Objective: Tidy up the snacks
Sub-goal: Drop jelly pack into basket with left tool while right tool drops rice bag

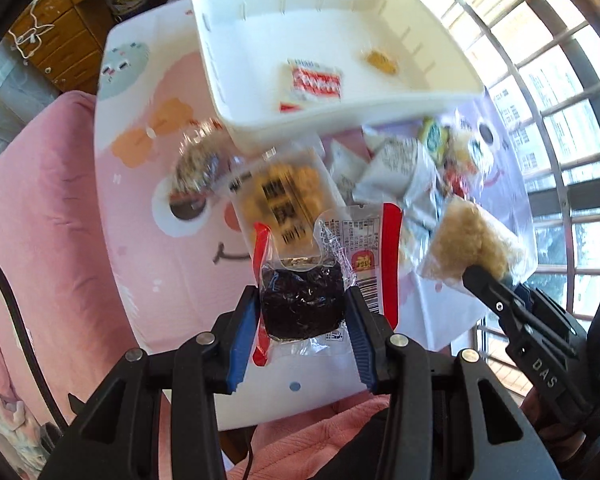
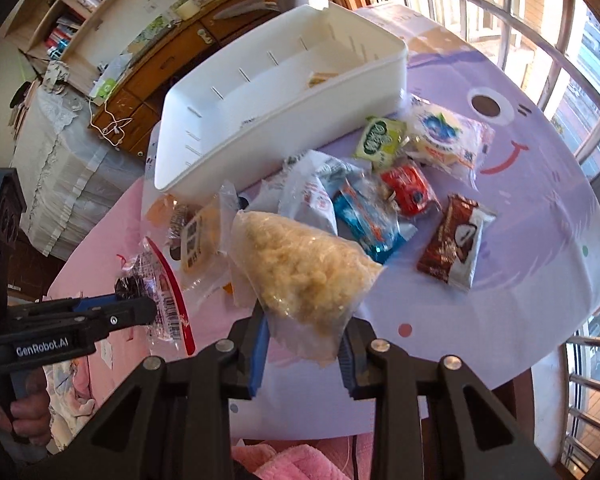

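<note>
My left gripper (image 1: pixel 302 314) is shut on a clear, red-edged packet with a dark snack (image 1: pixel 302 304) and holds it above the table. In the right wrist view this left gripper (image 2: pixel 142 310) comes in from the left with the same dark snack packet (image 2: pixel 148 286). My right gripper (image 2: pixel 304 322) is shut on a clear bag of pale puffed snack (image 2: pixel 304 268), also lifted; the right gripper (image 1: pixel 486 278) and the pale bag (image 1: pixel 476 240) show at the right of the left wrist view. A white bin (image 1: pixel 260 128) (image 2: pixel 260 120) stands behind, with a red-and-white packet (image 1: pixel 316 84) and a small yellow snack (image 1: pixel 380 60) inside.
Several packets lie on the cartoon tablecloth (image 2: pixel 520 280) before the bin: a yellow cracker pack (image 2: pixel 196 240), a white bag (image 2: pixel 312 192), blue (image 2: pixel 368 216), red (image 2: pixel 410 186), green (image 2: pixel 380 138), blueberry (image 2: pixel 448 136) and brown (image 2: pixel 456 236) packets. Window bars (image 2: pixel 560 60) stand at the right.
</note>
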{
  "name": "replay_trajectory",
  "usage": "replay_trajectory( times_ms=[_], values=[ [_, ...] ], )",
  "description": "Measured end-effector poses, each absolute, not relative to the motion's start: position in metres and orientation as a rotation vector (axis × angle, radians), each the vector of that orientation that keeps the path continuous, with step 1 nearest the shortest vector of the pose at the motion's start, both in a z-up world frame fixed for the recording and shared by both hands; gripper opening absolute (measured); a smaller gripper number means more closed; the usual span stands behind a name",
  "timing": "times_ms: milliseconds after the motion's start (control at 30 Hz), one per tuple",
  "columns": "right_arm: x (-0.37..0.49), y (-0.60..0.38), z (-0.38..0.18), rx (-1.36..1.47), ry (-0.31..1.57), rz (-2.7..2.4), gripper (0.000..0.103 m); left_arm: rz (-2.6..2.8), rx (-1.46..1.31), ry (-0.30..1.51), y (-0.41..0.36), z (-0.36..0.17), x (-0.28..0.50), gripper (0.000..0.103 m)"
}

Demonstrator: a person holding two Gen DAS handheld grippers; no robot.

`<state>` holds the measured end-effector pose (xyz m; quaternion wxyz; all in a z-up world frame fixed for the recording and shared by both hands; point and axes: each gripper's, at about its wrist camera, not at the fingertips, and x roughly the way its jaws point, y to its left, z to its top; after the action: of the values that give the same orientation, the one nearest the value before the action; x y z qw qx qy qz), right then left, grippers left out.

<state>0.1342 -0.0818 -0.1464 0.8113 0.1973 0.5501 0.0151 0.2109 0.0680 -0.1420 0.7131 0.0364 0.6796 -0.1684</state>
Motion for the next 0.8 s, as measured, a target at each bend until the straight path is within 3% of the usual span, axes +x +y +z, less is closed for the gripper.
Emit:
replay_trajectory(
  times_ms=[433,800],
  values=[
    [0.205,-0.109,-0.106,0.335,1.044,0.12,0.03,-0.342,-0.023,1.333,0.064,-0.11,0.276,0.042],
    [0.252,-0.127,-0.109,0.295,0.958,0.172,0.03,-0.351,-0.075,1.149,0.047,-0.111,0.307,0.043]
  ],
)
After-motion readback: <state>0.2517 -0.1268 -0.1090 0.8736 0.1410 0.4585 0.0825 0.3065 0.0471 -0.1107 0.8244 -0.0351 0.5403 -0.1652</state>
